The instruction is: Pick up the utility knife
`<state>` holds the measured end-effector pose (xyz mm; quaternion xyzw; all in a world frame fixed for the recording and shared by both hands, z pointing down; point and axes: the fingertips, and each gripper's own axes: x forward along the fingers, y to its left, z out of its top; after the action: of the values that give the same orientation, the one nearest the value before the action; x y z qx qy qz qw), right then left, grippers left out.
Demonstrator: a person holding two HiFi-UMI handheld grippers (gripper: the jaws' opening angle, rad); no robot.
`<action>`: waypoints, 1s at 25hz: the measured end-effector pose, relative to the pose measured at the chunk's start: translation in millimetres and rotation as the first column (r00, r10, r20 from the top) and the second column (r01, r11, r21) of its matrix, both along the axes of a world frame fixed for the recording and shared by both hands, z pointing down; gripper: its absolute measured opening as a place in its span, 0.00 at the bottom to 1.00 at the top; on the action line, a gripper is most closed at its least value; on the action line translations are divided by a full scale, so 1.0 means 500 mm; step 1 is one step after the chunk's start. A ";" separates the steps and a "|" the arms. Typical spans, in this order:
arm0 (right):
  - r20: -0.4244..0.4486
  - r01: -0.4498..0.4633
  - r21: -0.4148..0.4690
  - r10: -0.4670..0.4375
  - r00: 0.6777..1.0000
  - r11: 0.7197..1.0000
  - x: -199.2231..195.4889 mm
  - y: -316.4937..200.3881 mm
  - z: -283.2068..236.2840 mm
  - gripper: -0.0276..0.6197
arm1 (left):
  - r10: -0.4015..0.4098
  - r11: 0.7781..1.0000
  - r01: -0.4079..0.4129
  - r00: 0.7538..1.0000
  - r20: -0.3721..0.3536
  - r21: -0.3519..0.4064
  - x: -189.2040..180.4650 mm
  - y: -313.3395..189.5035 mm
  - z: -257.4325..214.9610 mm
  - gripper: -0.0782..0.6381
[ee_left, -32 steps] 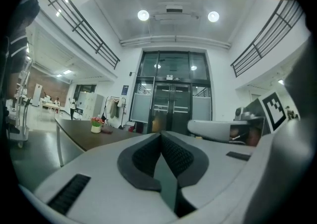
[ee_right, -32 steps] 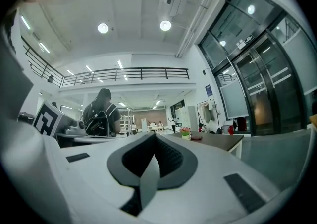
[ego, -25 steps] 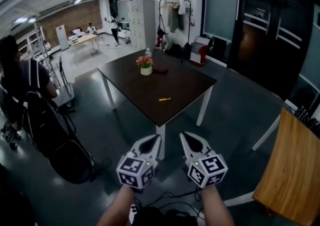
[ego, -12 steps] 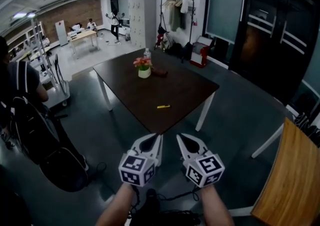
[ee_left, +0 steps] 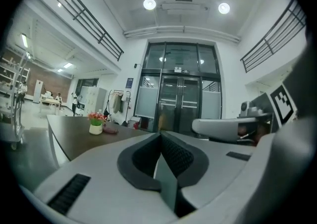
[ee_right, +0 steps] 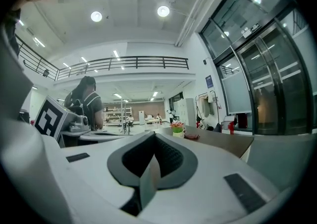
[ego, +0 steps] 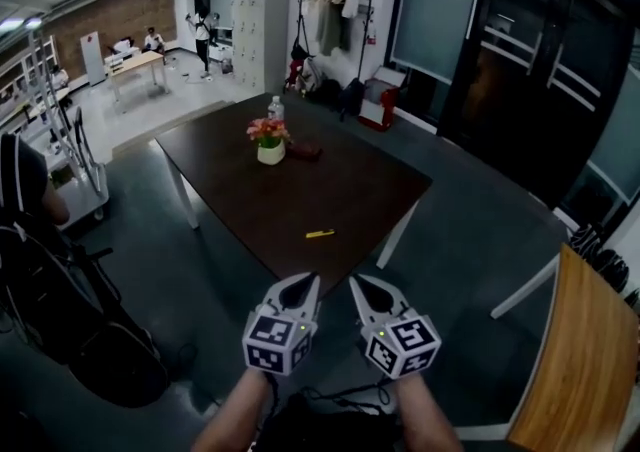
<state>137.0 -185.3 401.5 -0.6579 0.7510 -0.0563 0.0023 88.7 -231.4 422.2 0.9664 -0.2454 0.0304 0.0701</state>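
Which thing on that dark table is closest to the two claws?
The slim yellow utility knife, alone near the dark table's front edge. The white pot of pink flowers, clear bottle and dark red item sit at the far end.

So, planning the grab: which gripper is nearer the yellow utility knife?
Left, narrowly. The left gripper is short of the table, almost in line with the utility knife; the right gripper sits beside it, offset further right.
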 end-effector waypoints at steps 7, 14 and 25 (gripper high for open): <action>0.027 -0.041 0.007 0.041 0.999 0.999 0.069 -0.141 -0.010 0.06 | 0.001 1.000 0.000 1.000 0.013 -0.031 0.054 -0.145 0.018 0.12; -0.009 -0.001 -0.068 0.000 1.000 0.998 0.131 -0.257 0.042 0.06 | -0.022 0.997 0.027 0.998 0.062 -0.075 0.102 -0.230 0.075 0.12; -0.072 0.248 -0.242 -0.272 0.960 0.938 0.259 -0.422 0.181 0.18 | -0.198 0.968 0.211 0.974 0.108 -0.135 0.209 -0.354 0.137 0.12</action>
<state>266.5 -396.4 492.0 -0.5506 0.8188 -0.1083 -0.1209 193.2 -408.4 490.5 0.9257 -0.3439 0.0861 0.1319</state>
